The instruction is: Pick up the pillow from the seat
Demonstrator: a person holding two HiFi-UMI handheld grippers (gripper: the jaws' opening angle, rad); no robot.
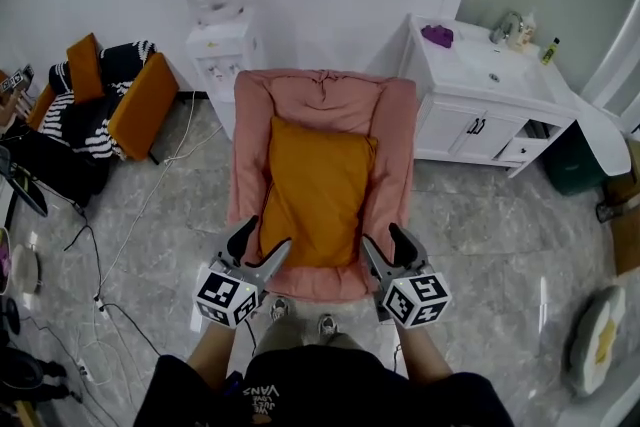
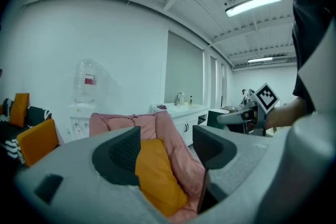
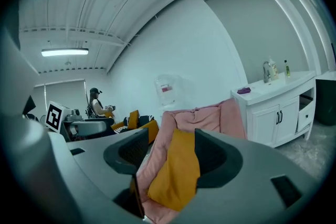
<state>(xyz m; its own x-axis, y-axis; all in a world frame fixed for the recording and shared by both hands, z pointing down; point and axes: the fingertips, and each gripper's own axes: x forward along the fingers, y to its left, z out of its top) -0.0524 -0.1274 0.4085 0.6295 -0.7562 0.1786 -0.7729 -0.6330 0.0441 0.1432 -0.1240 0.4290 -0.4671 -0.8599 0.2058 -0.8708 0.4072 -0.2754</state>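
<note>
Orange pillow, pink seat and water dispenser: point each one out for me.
orange pillow (image 1: 318, 190), head view, middle of its face.
pink seat (image 1: 300, 100), head view, its backrest.
water dispenser (image 1: 225, 50), head view, white cabinet front.

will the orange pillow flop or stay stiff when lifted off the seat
Likely floppy: the pillow looks plump and slumps against the pink seat. Probably light for so puffy a shape. Held by one edge, it may sag.
</note>
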